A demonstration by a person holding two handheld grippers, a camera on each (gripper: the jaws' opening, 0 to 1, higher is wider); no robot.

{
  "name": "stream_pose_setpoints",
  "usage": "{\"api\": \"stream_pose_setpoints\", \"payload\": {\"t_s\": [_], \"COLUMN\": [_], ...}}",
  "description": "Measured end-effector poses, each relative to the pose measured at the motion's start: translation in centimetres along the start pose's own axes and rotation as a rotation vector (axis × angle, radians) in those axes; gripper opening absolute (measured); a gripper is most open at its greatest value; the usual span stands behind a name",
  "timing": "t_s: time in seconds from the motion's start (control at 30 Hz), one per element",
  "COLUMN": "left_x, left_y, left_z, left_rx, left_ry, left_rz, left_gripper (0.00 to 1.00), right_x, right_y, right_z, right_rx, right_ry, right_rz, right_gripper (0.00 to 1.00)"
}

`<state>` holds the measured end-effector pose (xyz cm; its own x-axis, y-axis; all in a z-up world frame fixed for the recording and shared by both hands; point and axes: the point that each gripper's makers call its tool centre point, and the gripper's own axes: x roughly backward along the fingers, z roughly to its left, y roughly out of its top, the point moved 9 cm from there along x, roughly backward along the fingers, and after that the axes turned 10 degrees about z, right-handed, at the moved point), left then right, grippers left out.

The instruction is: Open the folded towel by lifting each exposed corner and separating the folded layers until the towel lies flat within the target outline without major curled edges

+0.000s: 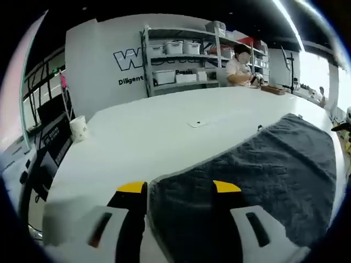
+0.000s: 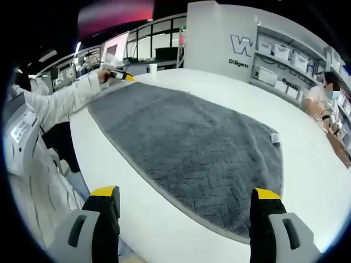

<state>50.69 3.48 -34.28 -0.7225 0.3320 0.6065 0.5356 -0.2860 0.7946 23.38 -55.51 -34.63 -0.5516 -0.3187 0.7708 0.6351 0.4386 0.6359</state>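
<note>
You are holding the left gripper [image 1: 179,189] low over the near end of the grey towel [image 1: 263,170], its 2 yellow-tipped jaws standing apart. One jaw is sitting over the bare white table [image 1: 148,131] just beside the towel's rounded edge, the other over the pile itself, and nothing is pinched between them. In the right gripper view that same left gripper [image 2: 118,75] is showing at the far end of the towel [image 2: 186,137], with your white sleeve [image 2: 60,104] reaching out to it.

Your right gripper [image 2: 184,193] is hovering with its jaws spread wide and gripping nothing, both tips hanging over the near edge of the towel. The towel is lying spread out along the table [image 2: 307,164], mostly flat, with a small white tag [image 2: 275,138] at one corner.

A paper cup [image 1: 78,129] is standing near the table's edge, well apart from the towel. Behind the table, shelving [image 1: 181,55] with white bins is lining the wall, and a person [image 1: 239,66] is sitting at the far end.
</note>
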Motion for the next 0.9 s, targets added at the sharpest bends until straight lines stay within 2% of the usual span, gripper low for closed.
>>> {"api": "stream_pose_setpoints", "payload": {"t_s": [0.13,0.23,0.47,0.67,0.83,0.9], "left_x": [1.0,1.7,3.5,5.3,7.0,7.8], "left_y": [-0.6,-1.2,-2.5,-4.6,-5.9,-6.4], "left_z": [-2.3,-3.7,-6.0,-8.0,-9.5,-9.9], "left_rx": [0.019,0.016,0.005,0.01,0.023,0.056], "left_ry": [-0.077,-0.116,-0.156,-0.143,-0.132,-0.11], "left_rz": [0.011,0.02,0.007,0.03,0.019,0.0], "left_gripper": [0.75,0.83,0.93,0.98,0.99,0.99], "right_x": [-0.1,-0.1,-0.2,-0.2,-0.2,-0.2], "right_y": [0.0,0.1,0.1,-0.1,-0.3,-0.3], "right_z": [0.0,0.0,-0.2,-0.5,-0.7,-0.8], "right_rx": [-0.003,-0.004,-0.008,-0.025,-0.038,-0.046], "right_ry": [0.002,0.001,0.001,-0.008,-0.016,-0.021], "right_rz": [0.001,-0.004,-0.005,-0.011,-0.009,-0.01], "right_gripper": [0.98,0.98,0.98,0.98,0.99,0.99]}}
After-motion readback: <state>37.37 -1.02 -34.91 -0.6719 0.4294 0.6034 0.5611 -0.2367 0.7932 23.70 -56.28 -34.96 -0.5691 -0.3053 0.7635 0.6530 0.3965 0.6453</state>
